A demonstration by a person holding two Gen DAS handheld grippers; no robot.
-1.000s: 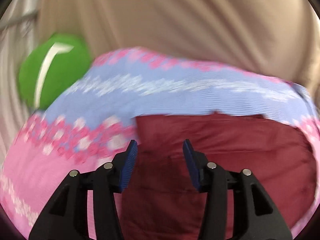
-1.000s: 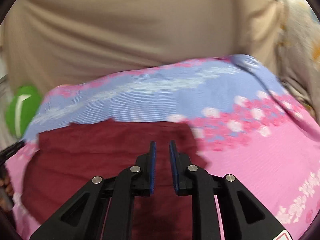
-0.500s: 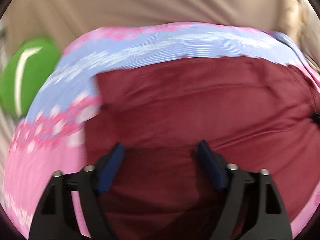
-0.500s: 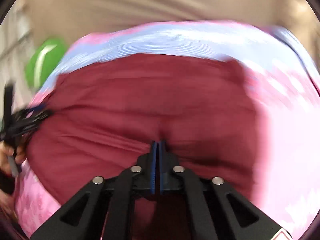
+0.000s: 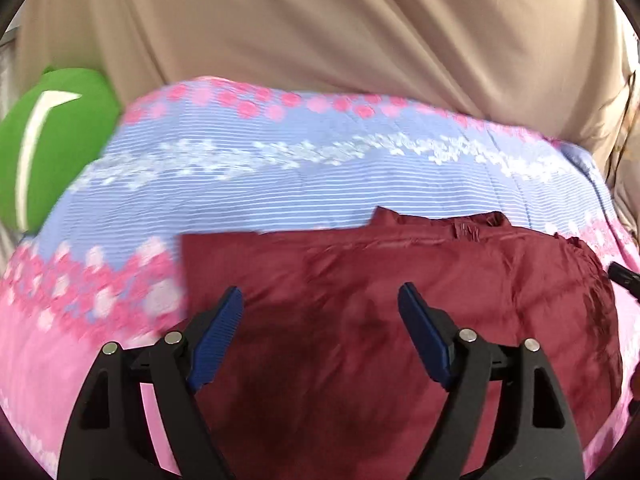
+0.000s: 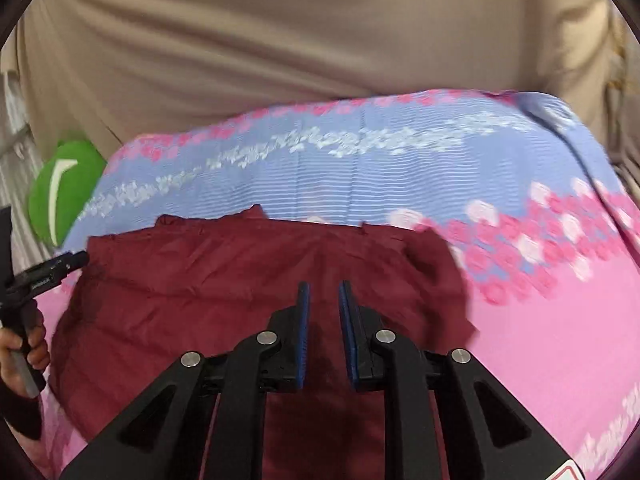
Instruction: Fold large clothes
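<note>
A dark red garment [image 5: 400,300] lies folded into a rough rectangle on a pink and blue flowered bedspread [image 5: 280,168]. It also shows in the right wrist view [image 6: 240,280]. My left gripper [image 5: 320,308] is open and empty, hovering above the garment's near left part. My right gripper [image 6: 323,304] hovers above the garment's near right part, its jaws slightly apart with nothing between them. The left gripper's tip [image 6: 60,266] shows at the garment's left edge in the right wrist view.
A green cushion [image 5: 44,144] lies off the bedspread's far left corner; it also shows in the right wrist view [image 6: 64,184]. A beige sheet [image 5: 320,28] covers the area beyond the bedspread. A hand [image 6: 20,344] holds the left gripper's handle.
Both grippers have pulled back and up from the garment. The right gripper, shut half a second ago, has opened slightly. The left gripper stays open.
</note>
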